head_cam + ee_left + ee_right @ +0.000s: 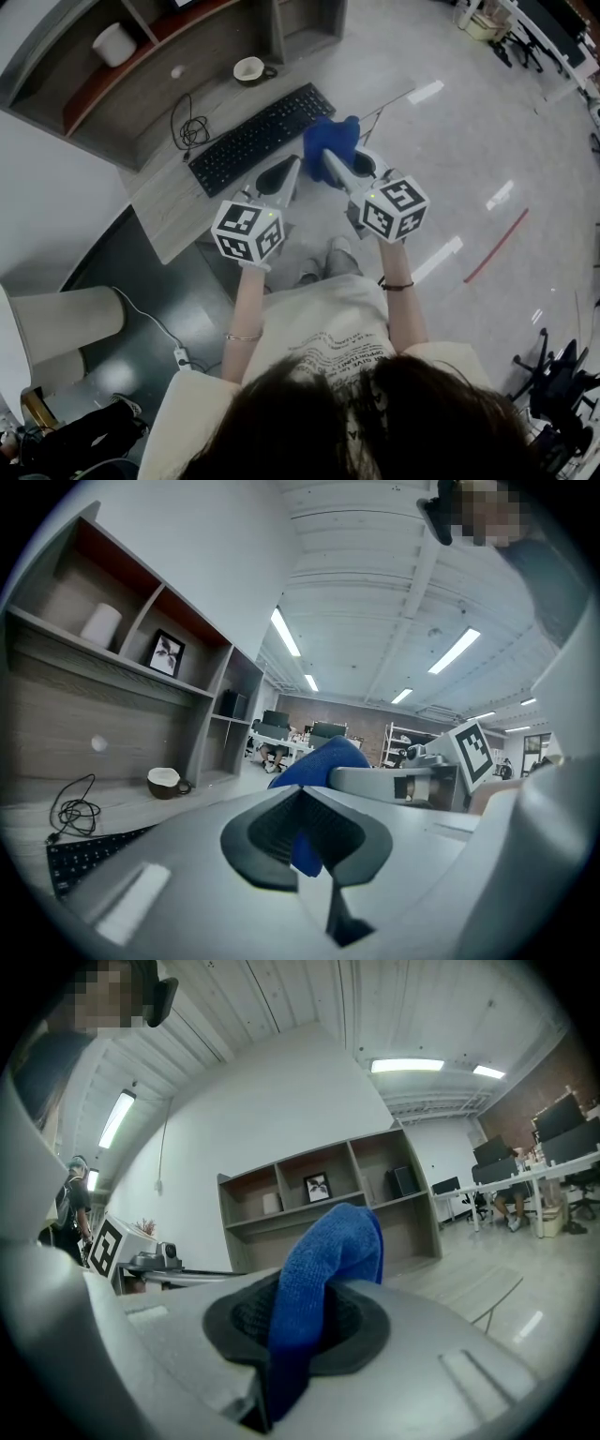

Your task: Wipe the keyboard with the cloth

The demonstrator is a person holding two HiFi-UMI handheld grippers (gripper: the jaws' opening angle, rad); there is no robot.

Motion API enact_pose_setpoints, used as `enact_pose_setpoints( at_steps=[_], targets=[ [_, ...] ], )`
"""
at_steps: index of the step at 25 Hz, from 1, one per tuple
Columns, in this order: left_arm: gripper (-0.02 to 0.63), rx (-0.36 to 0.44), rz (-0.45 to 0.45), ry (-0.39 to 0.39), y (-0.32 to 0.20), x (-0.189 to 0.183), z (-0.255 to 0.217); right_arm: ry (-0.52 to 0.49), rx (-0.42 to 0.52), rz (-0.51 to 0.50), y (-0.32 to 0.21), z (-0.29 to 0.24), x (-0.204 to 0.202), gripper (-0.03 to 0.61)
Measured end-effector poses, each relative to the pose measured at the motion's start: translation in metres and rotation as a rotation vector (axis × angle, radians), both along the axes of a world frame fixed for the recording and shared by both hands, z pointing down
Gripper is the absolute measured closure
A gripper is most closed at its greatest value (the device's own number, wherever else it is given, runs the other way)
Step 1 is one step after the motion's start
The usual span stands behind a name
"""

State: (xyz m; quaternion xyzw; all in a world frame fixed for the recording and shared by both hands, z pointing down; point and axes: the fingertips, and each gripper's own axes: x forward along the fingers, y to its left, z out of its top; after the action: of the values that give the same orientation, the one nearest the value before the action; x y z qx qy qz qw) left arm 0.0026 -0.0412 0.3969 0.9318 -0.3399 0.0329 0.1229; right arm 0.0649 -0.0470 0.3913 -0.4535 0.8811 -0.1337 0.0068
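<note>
In the head view the blue cloth (330, 141) hangs bunched above the near right end of the black keyboard (261, 137) on the grey desk (169, 211). My right gripper (330, 161) is shut on the cloth (323, 1283), which stands up between its dark pads and droops forward. My left gripper (292, 165) is just left of the cloth, over the desk's front edge, with its jaws together. In the left gripper view, the cloth (319, 761) rises right behind the left gripper's (300, 794) tips, and a blue sliver shows through the gap lower down.
A coiled black cable (190, 127) lies behind the keyboard. Near the desk's back stands a cup (250, 69). A white roll (114, 44) sits on the shelf unit above. Shiny floor lies right of the desk, with a red line (495, 246) on it.
</note>
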Motion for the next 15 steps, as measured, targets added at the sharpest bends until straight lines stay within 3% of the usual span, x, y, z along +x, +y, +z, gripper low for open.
enact_pose_setpoints(
  at_steps=[15],
  targets=[
    [0.612,-0.008,-0.118,-0.016,-0.05,0.038,-0.006,-0.015,-0.016,-0.111,-0.061,-0.004,0.039,0.52]
  ],
)
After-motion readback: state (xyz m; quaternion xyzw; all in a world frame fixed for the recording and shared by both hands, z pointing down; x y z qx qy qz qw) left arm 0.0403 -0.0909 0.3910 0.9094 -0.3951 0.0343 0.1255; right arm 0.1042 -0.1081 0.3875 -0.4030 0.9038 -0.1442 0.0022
